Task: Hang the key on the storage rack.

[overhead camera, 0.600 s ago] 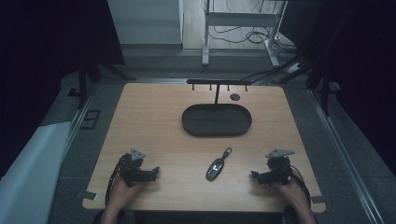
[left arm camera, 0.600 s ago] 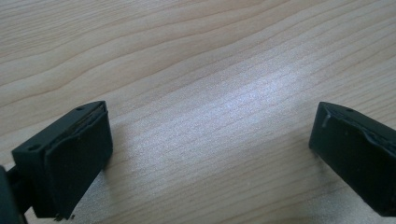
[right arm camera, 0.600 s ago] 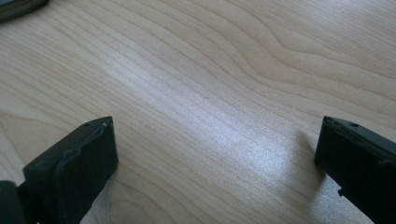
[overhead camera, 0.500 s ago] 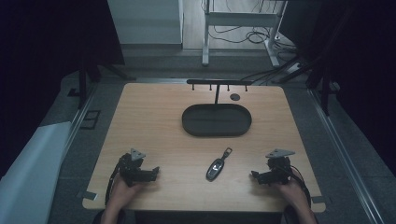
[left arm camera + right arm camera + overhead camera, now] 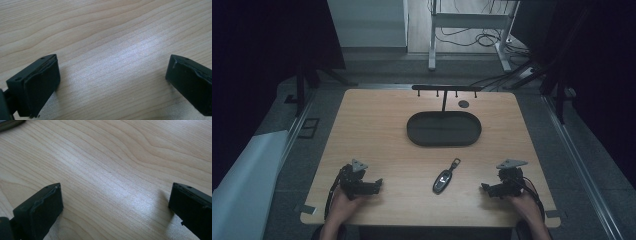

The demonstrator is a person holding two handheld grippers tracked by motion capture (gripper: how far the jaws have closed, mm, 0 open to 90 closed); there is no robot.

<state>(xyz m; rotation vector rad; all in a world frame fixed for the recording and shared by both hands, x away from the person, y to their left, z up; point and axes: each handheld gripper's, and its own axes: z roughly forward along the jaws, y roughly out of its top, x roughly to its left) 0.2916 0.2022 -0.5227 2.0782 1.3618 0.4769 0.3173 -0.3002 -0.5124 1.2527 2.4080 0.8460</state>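
A black car key fob [image 5: 444, 179] with a small loop lies on the wooden table [image 5: 377, 130], between the two hands near the front edge. My left gripper [image 5: 378, 183] rests on the table at the front left, pointing right toward the fob. In the left gripper view my left gripper [image 5: 112, 82] stands open over bare wood. My right gripper [image 5: 484, 188] rests at the front right, pointing left toward the fob. The right gripper view has my right gripper [image 5: 116, 205] open with nothing between its jaws, and the fob's edge [image 5: 10, 123] shows at the top left corner.
A dark oval tray [image 5: 443, 128] sits at the table's middle back. Behind it stands a black rack [image 5: 444, 89] with small hooks, and a dark round disc [image 5: 463, 104] lies beside it. Cables and a metal frame are on the floor beyond.
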